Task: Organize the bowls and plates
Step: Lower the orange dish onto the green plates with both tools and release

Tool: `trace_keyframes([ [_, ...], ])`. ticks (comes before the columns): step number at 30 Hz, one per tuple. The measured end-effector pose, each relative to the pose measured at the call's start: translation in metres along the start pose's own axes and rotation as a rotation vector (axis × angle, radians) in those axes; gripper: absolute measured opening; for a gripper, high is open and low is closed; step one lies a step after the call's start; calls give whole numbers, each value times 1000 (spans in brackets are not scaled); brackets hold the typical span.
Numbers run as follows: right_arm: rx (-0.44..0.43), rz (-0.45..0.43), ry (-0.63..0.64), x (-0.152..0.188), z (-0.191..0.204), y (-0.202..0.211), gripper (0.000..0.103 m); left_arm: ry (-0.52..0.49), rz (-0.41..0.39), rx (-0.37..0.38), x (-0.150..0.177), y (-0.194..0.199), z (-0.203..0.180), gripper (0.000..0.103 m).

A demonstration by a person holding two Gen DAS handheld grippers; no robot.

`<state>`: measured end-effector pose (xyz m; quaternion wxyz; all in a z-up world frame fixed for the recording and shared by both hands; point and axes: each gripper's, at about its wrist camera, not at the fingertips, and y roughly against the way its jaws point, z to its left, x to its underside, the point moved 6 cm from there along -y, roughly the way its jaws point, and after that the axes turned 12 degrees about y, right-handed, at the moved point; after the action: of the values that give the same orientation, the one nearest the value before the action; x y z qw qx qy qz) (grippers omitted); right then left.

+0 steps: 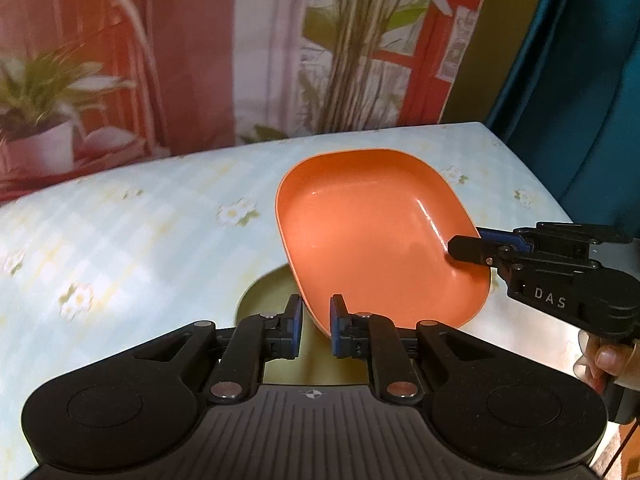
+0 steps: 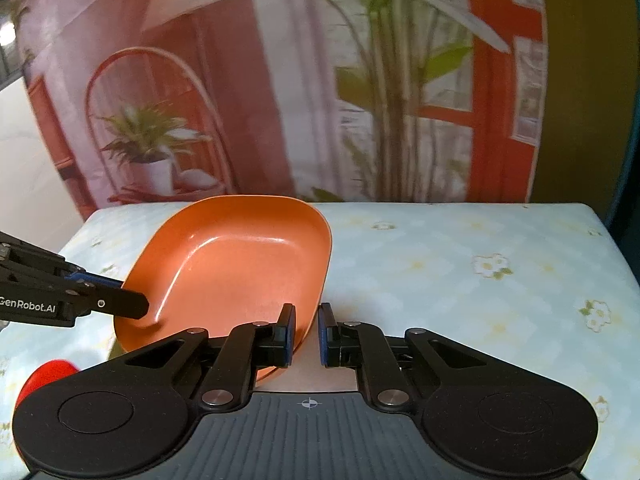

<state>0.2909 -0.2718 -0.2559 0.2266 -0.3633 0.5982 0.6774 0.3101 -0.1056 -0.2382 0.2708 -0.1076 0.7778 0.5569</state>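
An orange rounded-rectangle plate point(image 1: 372, 240) point(image 2: 240, 268) hangs tilted above the flowered tablecloth, held from two sides. My left gripper point(image 1: 316, 320) is shut on its near left rim, which passes between the blue pads. In the right wrist view that same gripper point(image 2: 136, 304) reaches in from the left, clamped on the rim. My right gripper point(image 2: 307, 328) is shut on the plate's near right rim, and in the left wrist view it point(image 1: 464, 248) comes in from the right. An olive-green dish point(image 1: 268, 292) lies on the table under the orange plate, mostly hidden.
The table point(image 1: 140, 220) point(image 2: 460, 280) carries a pale blue flowered cloth and ends at a printed backdrop of plants. A red object point(image 2: 48, 372) shows at the lower left. A pale beige surface point(image 2: 316, 372) lies under my right gripper. A person's fingers point(image 1: 604, 360) hold the right gripper's handle.
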Motion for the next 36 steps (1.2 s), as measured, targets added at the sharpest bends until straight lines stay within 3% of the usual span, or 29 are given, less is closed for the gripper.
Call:
trace_keyframes([
  [16,-3,53,70,12,37,-7,11,9,76,10,38,2,13,18],
  [36,-13,111,93,24,46,-16,11,25,101,-13,45,0,16,18],
])
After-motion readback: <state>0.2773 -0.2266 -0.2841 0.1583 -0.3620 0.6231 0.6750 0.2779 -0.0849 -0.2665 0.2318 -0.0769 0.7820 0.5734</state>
